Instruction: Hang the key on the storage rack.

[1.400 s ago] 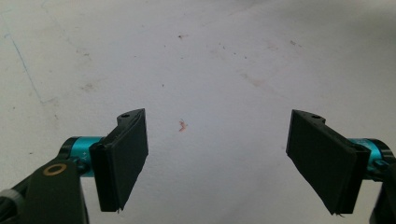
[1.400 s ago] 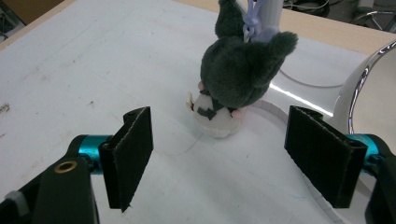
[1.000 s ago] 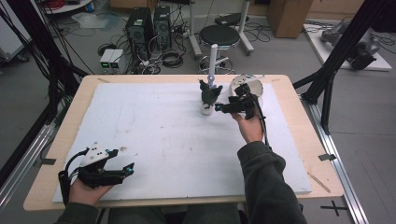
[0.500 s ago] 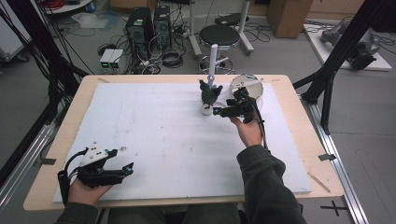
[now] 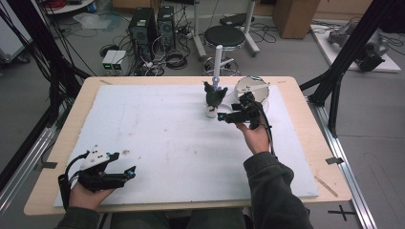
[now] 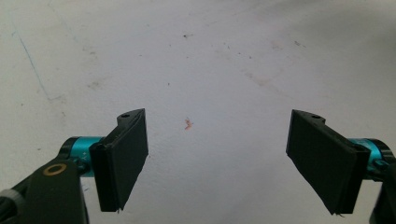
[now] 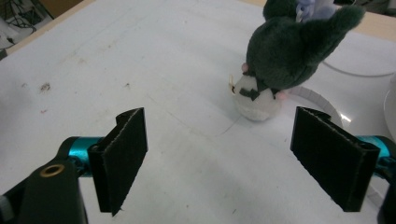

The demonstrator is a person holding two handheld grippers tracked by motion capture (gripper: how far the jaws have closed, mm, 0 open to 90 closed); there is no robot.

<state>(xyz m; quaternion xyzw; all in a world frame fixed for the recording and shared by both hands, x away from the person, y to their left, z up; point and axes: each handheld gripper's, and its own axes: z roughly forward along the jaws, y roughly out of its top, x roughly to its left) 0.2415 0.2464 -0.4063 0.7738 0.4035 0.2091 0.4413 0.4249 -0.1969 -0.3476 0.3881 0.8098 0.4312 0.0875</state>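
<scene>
A dark green plush toy (image 5: pixel 213 97) with a white belly stands upright at the back of the white board (image 5: pixel 157 138). In the right gripper view the plush toy (image 7: pixel 285 51) stands just beyond the jaws, towards the right one. My right gripper (image 5: pixel 228 113) is open and empty, low over the board a little right of and nearer than the toy; in its own view, the right gripper (image 7: pixel 229 163) has its jaws wide apart. My left gripper (image 5: pixel 125 163) rests at the board's near left, and in its own view the left gripper (image 6: pixel 224 158) is open above bare board.
A round white dish (image 5: pixel 251 88) lies behind the right hand, and a clear ring (image 7: pixel 322 100) lies flat beside the toy. A white post (image 5: pixel 218 59) rises behind the toy. Beyond the table's far edge stand a black stool (image 5: pixel 224 36), computer towers and cables.
My right gripper has shifted slightly left and towards the person, staying open beside the toy. The left gripper has not moved.
</scene>
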